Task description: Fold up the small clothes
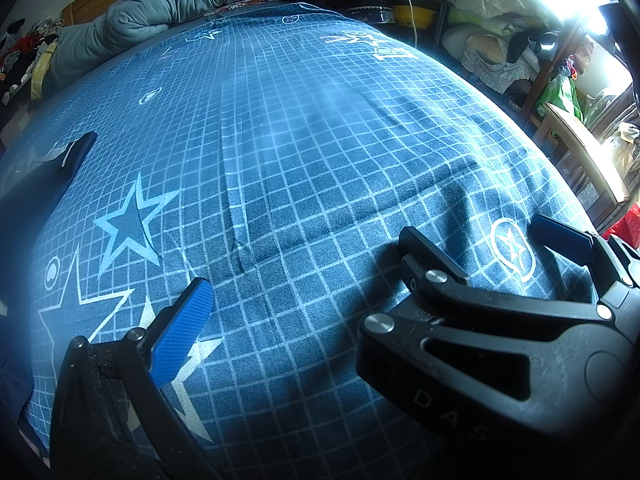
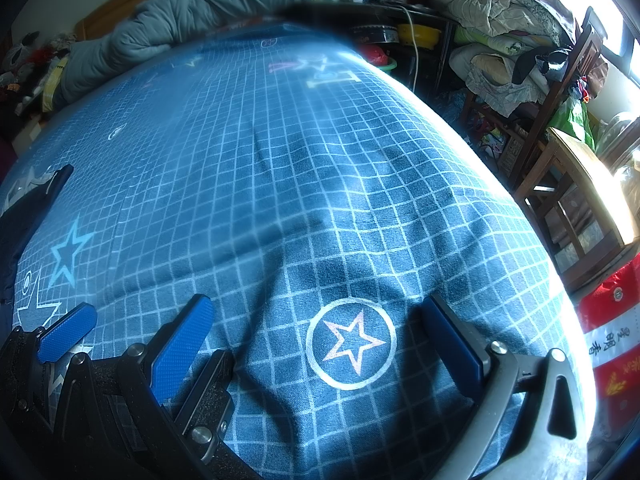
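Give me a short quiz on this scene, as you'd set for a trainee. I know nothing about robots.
1. True or false: the right gripper has the checked bedsheet pinched in its jaws.
2. What lies bunched at the far end of the bed? A) a gray quilt B) a red towel C) a cardboard box
3. Fill in: in both views the dark garment lies at the sheet's ____ edge.

Key: 1 false. Its jaws stand open over the sheet, as do those of the left gripper. 2 A. 3 left.
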Motion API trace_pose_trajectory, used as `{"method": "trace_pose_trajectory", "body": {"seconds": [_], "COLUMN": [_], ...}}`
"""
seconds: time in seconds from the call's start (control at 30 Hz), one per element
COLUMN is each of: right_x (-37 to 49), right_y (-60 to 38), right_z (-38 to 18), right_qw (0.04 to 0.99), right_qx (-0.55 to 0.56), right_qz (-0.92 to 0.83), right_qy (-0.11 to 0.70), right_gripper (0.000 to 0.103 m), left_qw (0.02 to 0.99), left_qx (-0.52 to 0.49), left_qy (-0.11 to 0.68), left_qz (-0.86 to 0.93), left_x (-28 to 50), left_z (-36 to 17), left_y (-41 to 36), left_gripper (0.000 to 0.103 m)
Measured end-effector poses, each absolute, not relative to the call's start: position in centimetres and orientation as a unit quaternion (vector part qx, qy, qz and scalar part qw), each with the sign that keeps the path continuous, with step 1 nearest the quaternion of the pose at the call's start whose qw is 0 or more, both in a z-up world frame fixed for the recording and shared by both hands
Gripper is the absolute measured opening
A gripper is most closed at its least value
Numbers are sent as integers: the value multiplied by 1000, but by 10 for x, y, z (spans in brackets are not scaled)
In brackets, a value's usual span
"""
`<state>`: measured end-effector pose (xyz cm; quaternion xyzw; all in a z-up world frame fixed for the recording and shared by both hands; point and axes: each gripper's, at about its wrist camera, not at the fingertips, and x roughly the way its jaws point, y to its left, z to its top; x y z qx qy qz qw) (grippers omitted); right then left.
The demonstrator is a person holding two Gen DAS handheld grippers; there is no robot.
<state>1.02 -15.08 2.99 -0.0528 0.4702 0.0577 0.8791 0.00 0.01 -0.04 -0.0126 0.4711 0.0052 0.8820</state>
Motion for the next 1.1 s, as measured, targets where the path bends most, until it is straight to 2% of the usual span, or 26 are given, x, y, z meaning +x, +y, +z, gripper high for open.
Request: {"method": "trace_pose_trajectory", "body": {"seconds": [1.1], "right_x": [10], "right_y": [-151], "right_z": [30], "right_qw": [879], "right_qx": [-53], "right_qz": [58], "right_qy": [470], "right_gripper": [103], "left_qw": [882], "left_qx": [-13], "left_qy": [472], "left_qz": [5], "left_x": [0], "left_z": [0], "left_y": [0], "left_gripper": [103]}}
